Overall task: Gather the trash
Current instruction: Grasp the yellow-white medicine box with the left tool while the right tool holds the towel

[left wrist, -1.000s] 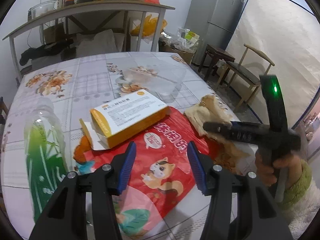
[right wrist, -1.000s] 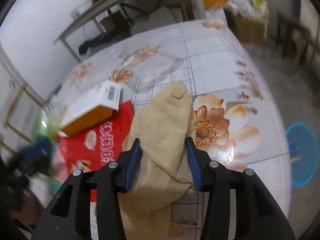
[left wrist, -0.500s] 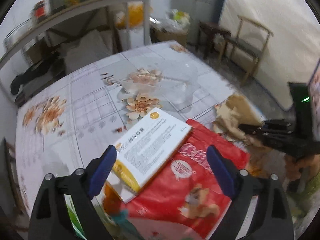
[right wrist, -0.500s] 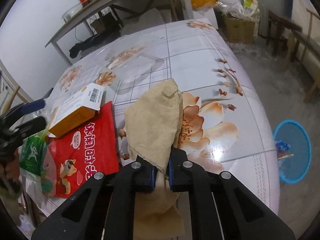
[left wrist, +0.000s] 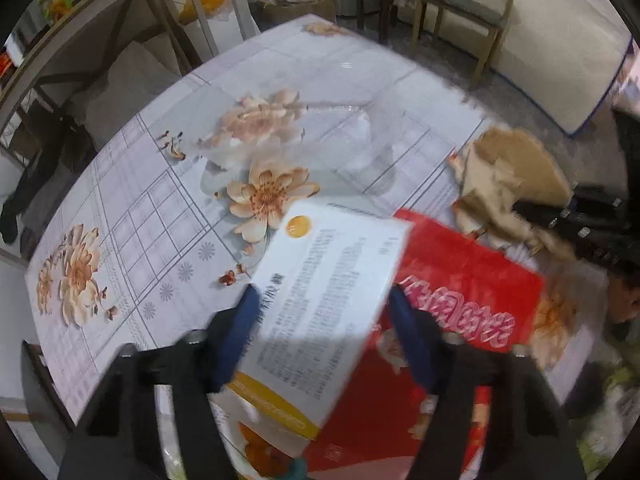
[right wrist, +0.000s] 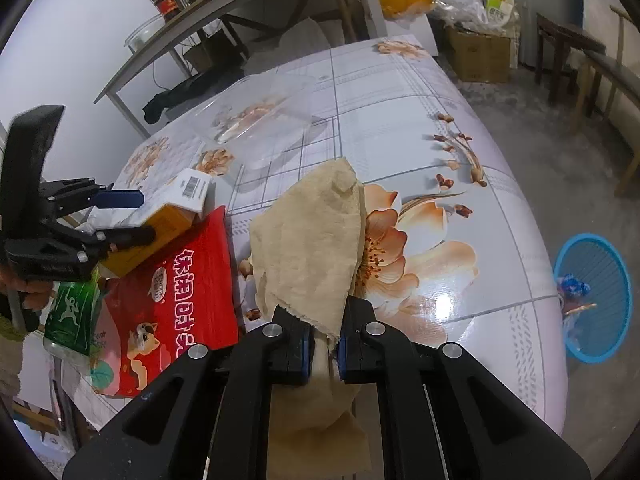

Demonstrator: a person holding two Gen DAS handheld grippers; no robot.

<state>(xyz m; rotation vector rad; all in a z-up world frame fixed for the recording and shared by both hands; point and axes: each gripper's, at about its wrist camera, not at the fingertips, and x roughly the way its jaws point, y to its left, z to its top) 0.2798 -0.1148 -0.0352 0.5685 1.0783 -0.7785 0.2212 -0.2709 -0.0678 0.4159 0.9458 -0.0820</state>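
A white and orange carton box (left wrist: 328, 280) lies partly on a red snack bag (left wrist: 460, 292) on the flowered table (left wrist: 160, 208). My left gripper (left wrist: 320, 312) straddles the box from above, its jaws closing, and the blue pads (left wrist: 240, 328) touch both long sides. In the right wrist view the left gripper (right wrist: 142, 216) clamps the box (right wrist: 176, 208) beside the red bag (right wrist: 180, 288). My right gripper (right wrist: 322, 344) is shut on the near end of a crumpled tan paper (right wrist: 308, 240), which drapes forward over the table.
A clear plastic container (right wrist: 260, 120) sits further back on the table. A green bottle (right wrist: 72, 312) lies at the left edge by the person's hand. A blue basket (right wrist: 592, 296) holding some trash stands on the floor to the right. Chairs (left wrist: 460, 8) and a shelf stand behind.
My left gripper opened wide, swung over the box and closed onto its sides. My right gripper closed on the tan paper and then stayed still.
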